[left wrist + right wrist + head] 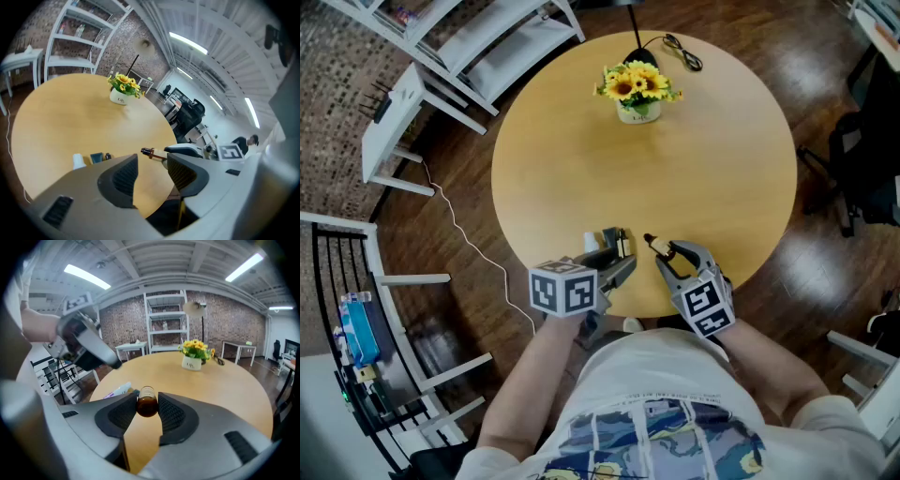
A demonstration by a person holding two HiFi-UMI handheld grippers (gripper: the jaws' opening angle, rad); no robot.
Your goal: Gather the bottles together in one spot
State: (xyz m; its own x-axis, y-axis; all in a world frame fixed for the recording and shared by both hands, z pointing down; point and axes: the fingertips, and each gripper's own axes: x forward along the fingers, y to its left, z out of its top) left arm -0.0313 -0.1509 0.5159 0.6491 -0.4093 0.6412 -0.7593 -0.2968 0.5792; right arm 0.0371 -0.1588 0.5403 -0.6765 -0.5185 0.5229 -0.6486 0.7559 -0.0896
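Round wooden table (581, 141) in a brick-walled room with white shelving (165, 319). A flower pot (638, 92) stands on the table's far side and serves as the reference point below.

**Collected items.** A small group of bottles (614, 242) lies on the side of the table opposite the flower pot, at the edge nearest the person. The left gripper view shows a white cap (78, 161), a blue item (97, 158) and a small dark cap (108, 156) close together. The exact count cannot be told.

**Right gripper** (667, 255). Its jaws are clamped on a brown bottle (146, 408), which lies lengthwise between the pads with its neck pointing toward the flower pot. The bottle sits just beside the group, on the group's right as seen from the person. It appears to be held clear of the tabletop.

**Left gripper** (152, 161). Its jaws stand apart with nothing between them. It hangs over the near edge beside the group, well apart from the flower pot.

**Progress.** In my judgement the task is nearly complete. No stray bottle shows on the rest of the table between the group and the flower pot. The outstanding steps are to set the brown bottle down against the group and to release it.

**Risk.** The group lies close to the table's edge, so a careless placement could knock an item off.
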